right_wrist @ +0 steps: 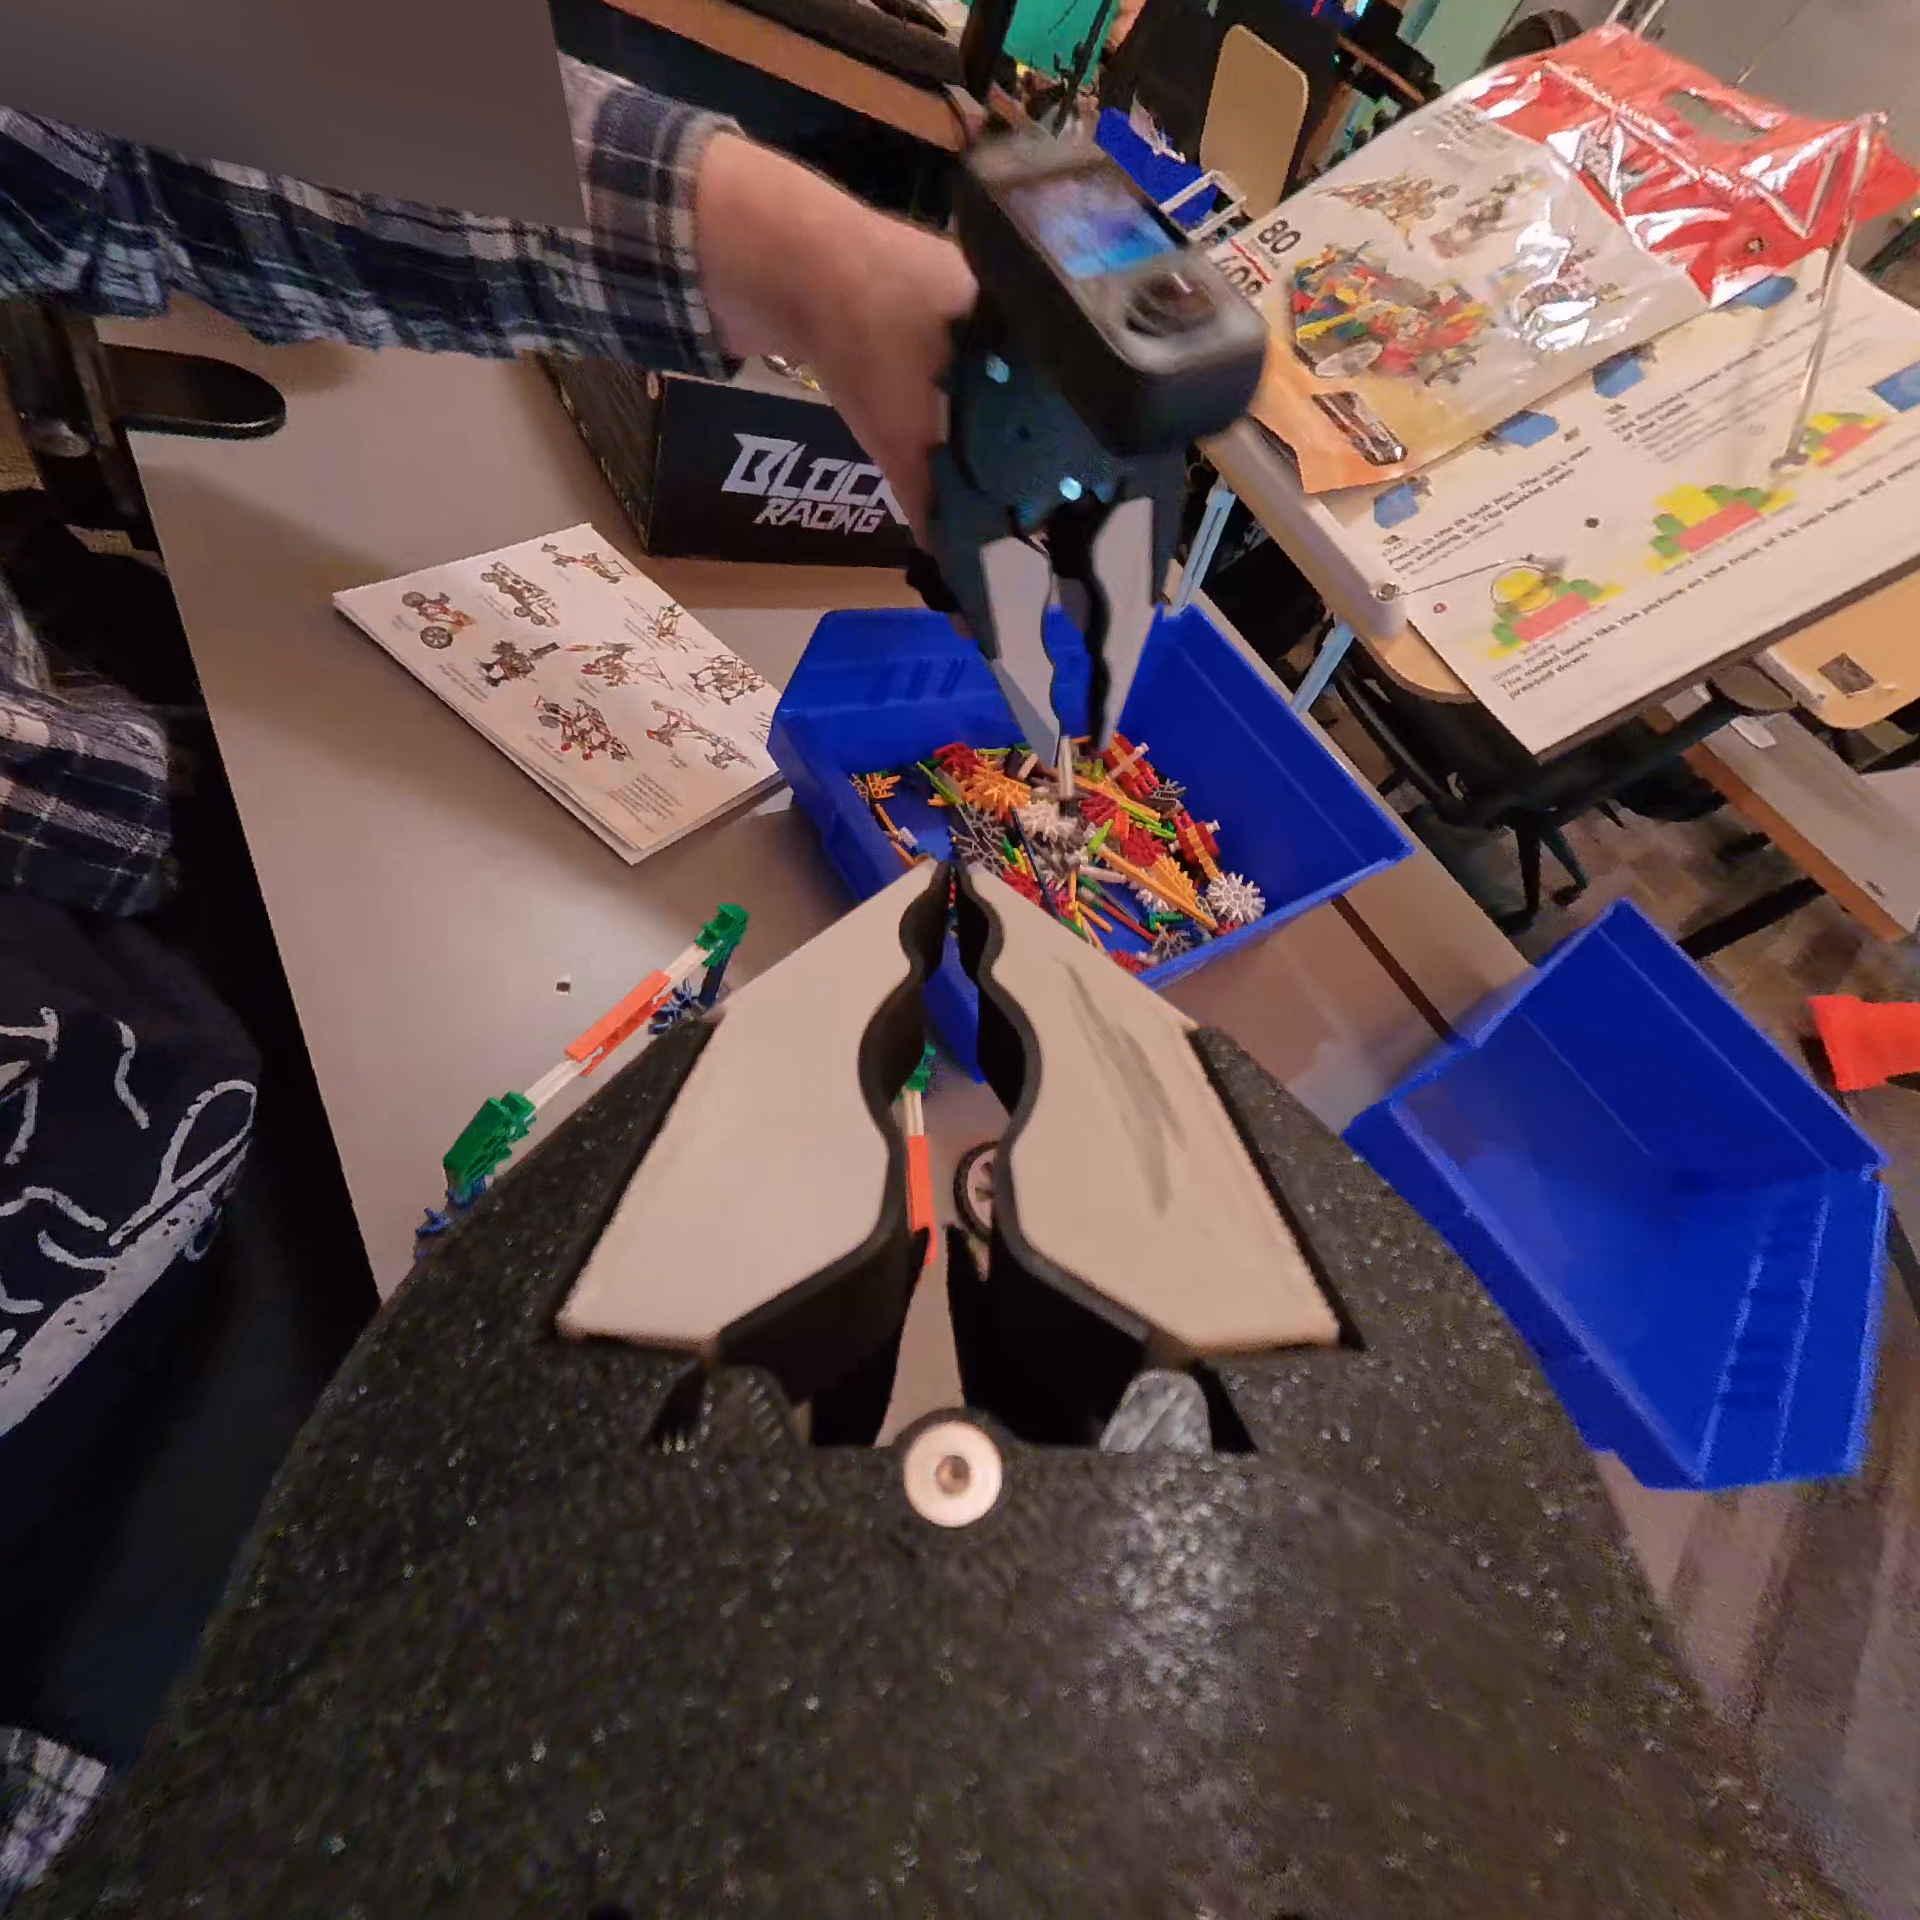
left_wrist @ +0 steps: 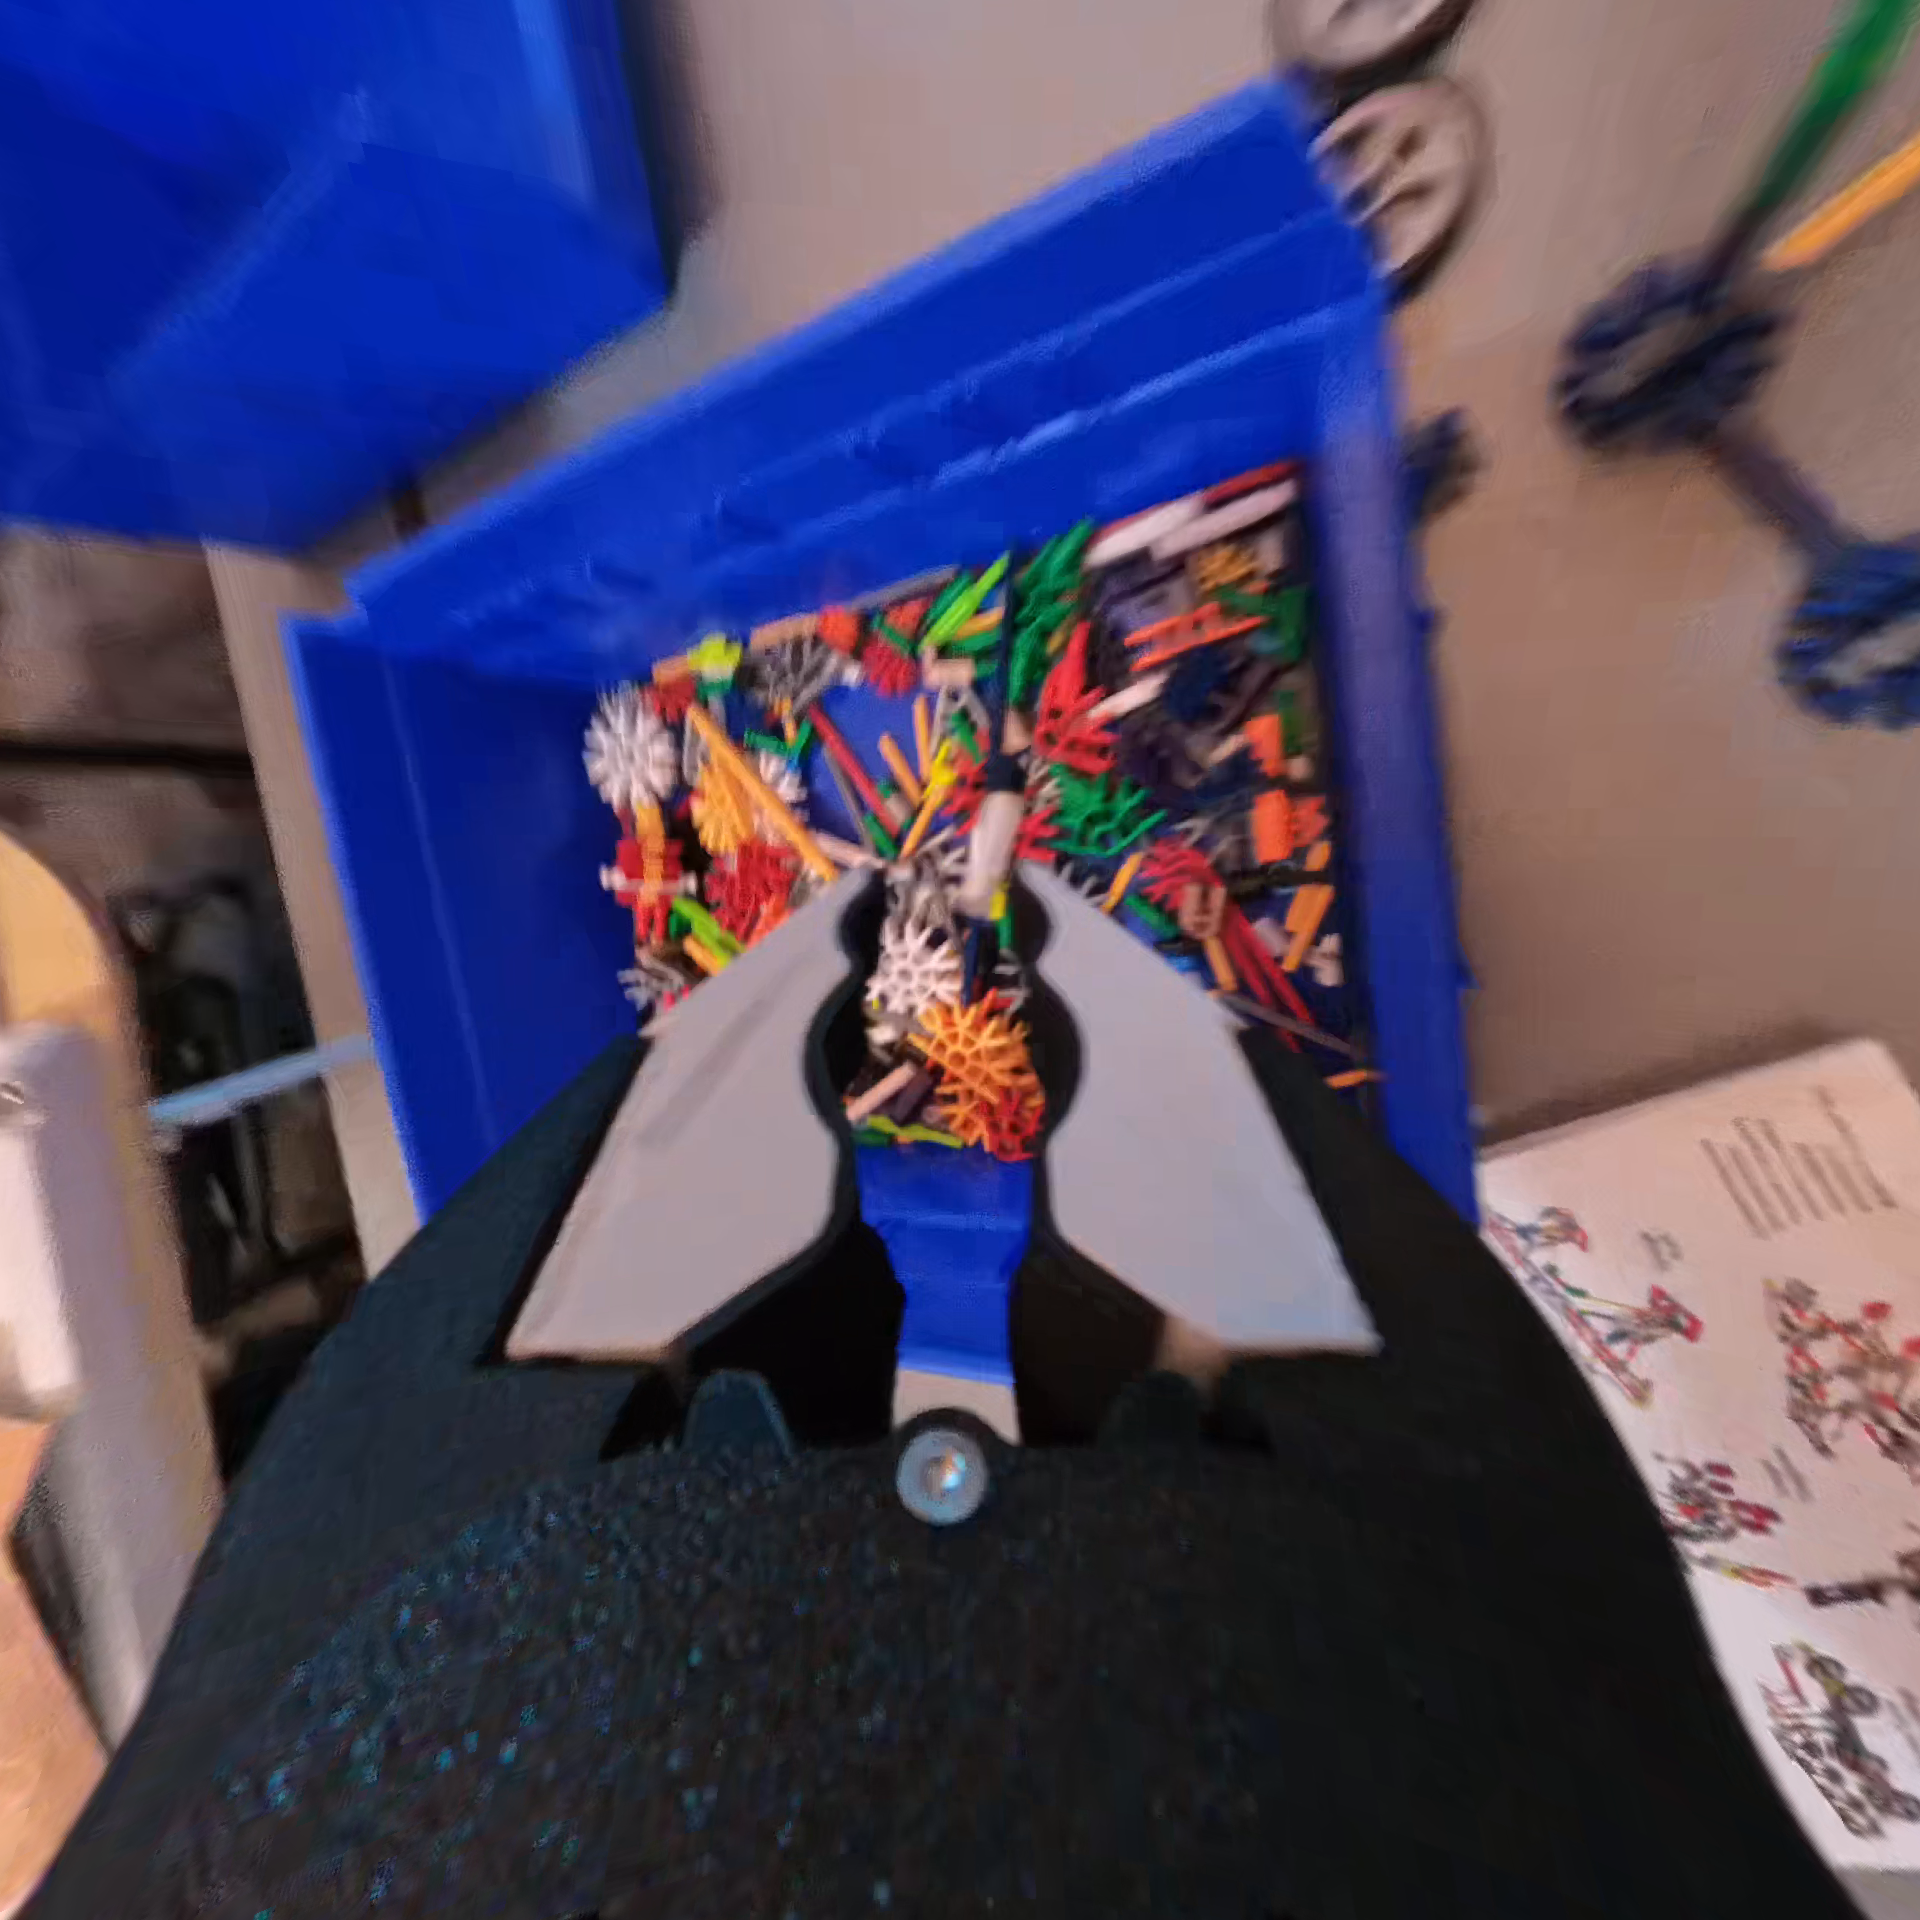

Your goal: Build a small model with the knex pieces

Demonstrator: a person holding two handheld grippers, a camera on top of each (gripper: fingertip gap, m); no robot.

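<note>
Left wrist view: left gripper (left_wrist: 940, 883) hangs over the blue bin (left_wrist: 1039, 416) of construction-toy pieces (left_wrist: 966, 821), jaws apart; a white rod (left_wrist: 992, 831) stands dead ahead between the tips, long axis away from me; contact unclear.

Right wrist view: right gripper (right_wrist: 951, 873) nearly closed, empty, on the bin's near side; left is nearer the rod.

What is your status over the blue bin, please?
Left gripper jaws open, tips at white rod in blue bin. Right gripper jaws shut, at bin's near edge. Nothing blocking.
</note>
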